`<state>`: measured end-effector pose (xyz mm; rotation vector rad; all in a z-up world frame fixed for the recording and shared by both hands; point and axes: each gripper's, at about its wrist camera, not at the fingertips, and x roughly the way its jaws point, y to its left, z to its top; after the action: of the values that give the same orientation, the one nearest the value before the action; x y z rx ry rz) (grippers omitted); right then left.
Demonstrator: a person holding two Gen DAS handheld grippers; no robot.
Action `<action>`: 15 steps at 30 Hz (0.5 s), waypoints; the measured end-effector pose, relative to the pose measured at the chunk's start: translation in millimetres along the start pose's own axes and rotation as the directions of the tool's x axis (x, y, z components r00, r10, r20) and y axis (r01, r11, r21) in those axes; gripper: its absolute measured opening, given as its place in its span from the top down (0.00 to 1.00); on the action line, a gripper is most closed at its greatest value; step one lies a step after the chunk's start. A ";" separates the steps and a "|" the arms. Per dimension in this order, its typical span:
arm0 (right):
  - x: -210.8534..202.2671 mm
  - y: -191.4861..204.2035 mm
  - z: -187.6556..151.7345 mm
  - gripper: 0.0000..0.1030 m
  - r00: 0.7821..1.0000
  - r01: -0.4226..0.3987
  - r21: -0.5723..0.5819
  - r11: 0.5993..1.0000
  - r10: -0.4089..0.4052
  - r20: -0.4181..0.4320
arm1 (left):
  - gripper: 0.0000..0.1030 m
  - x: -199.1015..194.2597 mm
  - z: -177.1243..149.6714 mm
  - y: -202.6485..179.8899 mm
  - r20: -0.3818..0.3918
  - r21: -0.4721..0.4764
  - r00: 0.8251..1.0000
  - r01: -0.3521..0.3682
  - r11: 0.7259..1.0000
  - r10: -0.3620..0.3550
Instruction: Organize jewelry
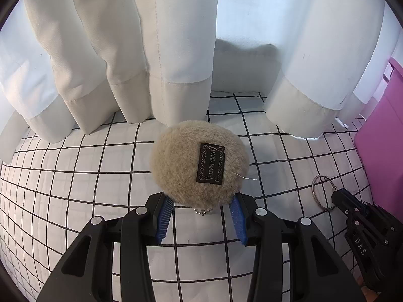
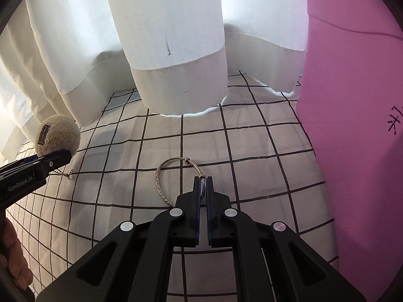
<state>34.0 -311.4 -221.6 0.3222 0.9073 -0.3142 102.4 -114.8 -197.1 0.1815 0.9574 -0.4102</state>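
Note:
A round beige fluffy pouch with a dark sewn label and a small ball chain is held between the blue pads of my left gripper, which is shut on its near edge. It also shows in the right wrist view, lifted a little above the cloth with the chain hanging down. My right gripper is shut on a thin silver bangle, pinching its right side. The bangle also shows in the left wrist view, at the tip of the right gripper.
A white cloth with a black grid covers the surface. White curtains hang along the back. A pink box or board stands at the right edge, close to my right gripper.

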 end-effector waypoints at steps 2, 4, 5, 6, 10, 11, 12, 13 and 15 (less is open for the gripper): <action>-3.3 0.9 0.8 0.28 1.000 -0.007 0.013 1.000 0.007 0.007 | 0.61 2.6 -0.4 -1.2 -0.001 0.000 1.000 0.000 1.000 0.000; -6.5 4.1 1.2 0.28 0.999 -0.015 0.002 1.000 0.015 0.031 | 0.61 4.4 -0.6 -2.0 -0.003 0.002 1.000 0.001 1.000 -0.001; -5.2 6.7 1.9 0.28 1.000 0.004 -0.011 1.000 -0.004 0.026 | 0.61 4.4 -0.4 -2.0 -0.003 0.003 1.000 0.000 1.000 0.000; -2.1 9.4 2.8 0.28 1.000 0.018 -0.026 0.999 -0.017 0.016 | 0.61 4.4 -0.4 -1.7 -0.004 0.003 1.000 -0.001 1.000 0.001; 9.0 21.5 5.8 0.28 0.998 0.070 -0.094 0.993 -0.070 0.003 | 0.61 5.3 0.2 -1.3 -0.010 -0.003 1.000 0.000 1.000 0.000; 12.8 25.4 6.0 0.28 0.997 0.081 -0.116 0.990 -0.083 -0.005 | 0.61 5.6 0.0 -1.5 -0.011 -0.003 1.000 0.000 1.000 0.000; 16.7 29.2 5.7 0.28 0.995 0.093 -0.139 0.986 -0.096 -0.011 | 0.61 5.9 0.0 -1.5 -0.013 -0.002 1.000 0.000 1.000 0.000; 16.6 31.1 5.3 0.28 0.995 0.102 -0.148 0.984 -0.101 0.011 | 0.61 6.1 0.1 -1.5 -0.013 -0.002 1.000 0.000 1.000 0.000; 18.9 31.2 5.3 0.28 0.995 0.099 -0.148 0.984 -0.097 0.016 | 0.61 6.3 0.3 -1.3 -0.015 -0.003 1.000 -0.001 1.000 0.001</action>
<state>61.1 -287.6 -229.5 0.1387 0.9340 -0.3364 105.3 -117.7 -202.1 0.1830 0.9728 -0.4068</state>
